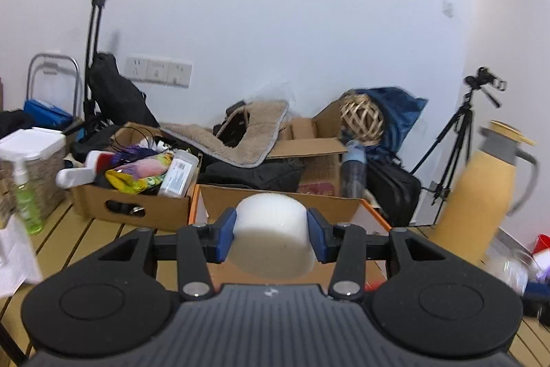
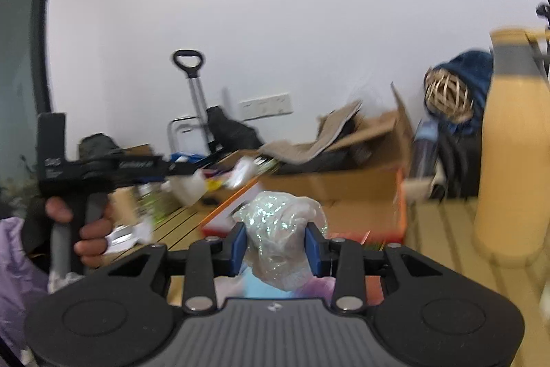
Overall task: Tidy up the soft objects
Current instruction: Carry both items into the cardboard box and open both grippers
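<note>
A: Left gripper (image 1: 271, 234) first. We see its blue pads (image 1: 225, 238) pressed against both sides of a white foam cylinder (image 1: 273, 236), jaws roughly half closed, holding it in the air over the orange-edged cardboard box (image 1: 220, 200).

B: Agreed, clamped. Right gripper (image 2: 275, 248)?

A: We have it closed on a crinkly iridescent plastic bag (image 2: 280, 238), the pads sunk into the bag's sides. The bag bulges above the fingers and sits in front of the same orange-edged box (image 2: 398, 205). View is motion-blurred.

B: We also catch the left gripper in the right view, the white cylinder (image 2: 187, 188) at its tip, and the left hand (image 2: 87, 227) wrapped round the handle.

A: Surroundings, quick: yellow thermos jug (image 1: 481, 195) on the slatted table (image 1: 86, 236), just right of the box. Behind it, a cluttered box (image 1: 130, 205), a beige rug (image 1: 240, 133), a wicker ball (image 1: 361, 117), a tripod (image 1: 457, 133).

B: Done.
</note>
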`<move>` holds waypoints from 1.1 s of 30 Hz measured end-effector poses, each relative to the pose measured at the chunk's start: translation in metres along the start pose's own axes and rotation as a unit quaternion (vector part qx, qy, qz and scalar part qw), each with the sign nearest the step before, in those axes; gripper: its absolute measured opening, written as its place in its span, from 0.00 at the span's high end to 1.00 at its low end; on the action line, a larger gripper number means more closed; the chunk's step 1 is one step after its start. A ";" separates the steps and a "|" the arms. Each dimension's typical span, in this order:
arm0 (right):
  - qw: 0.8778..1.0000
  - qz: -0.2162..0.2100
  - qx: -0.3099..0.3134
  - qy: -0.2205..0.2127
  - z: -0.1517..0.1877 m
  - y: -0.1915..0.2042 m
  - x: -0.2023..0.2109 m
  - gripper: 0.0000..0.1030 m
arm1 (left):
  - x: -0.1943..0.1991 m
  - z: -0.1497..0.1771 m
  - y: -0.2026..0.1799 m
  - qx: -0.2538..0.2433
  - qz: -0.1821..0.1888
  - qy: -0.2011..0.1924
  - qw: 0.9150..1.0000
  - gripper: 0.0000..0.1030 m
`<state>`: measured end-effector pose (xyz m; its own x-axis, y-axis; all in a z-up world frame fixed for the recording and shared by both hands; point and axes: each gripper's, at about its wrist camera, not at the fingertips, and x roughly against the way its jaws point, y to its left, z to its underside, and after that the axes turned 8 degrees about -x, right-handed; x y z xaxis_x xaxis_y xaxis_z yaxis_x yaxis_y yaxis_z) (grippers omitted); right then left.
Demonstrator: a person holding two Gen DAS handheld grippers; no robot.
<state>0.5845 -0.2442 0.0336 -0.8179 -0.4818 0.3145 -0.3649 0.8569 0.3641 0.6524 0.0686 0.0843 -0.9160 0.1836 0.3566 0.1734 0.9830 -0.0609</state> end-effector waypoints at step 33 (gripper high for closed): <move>0.972 0.190 0.072 0.115 -0.136 -0.053 -0.204 0.34 | -0.091 -0.082 0.002 -0.077 -0.070 0.101 0.989 0.22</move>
<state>0.8315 -0.2160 0.0696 -0.7905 -0.1398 0.5963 -0.1279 0.9898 0.0625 0.7658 0.0530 0.1286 -0.8466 0.0247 0.5317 0.1168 0.9832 0.1403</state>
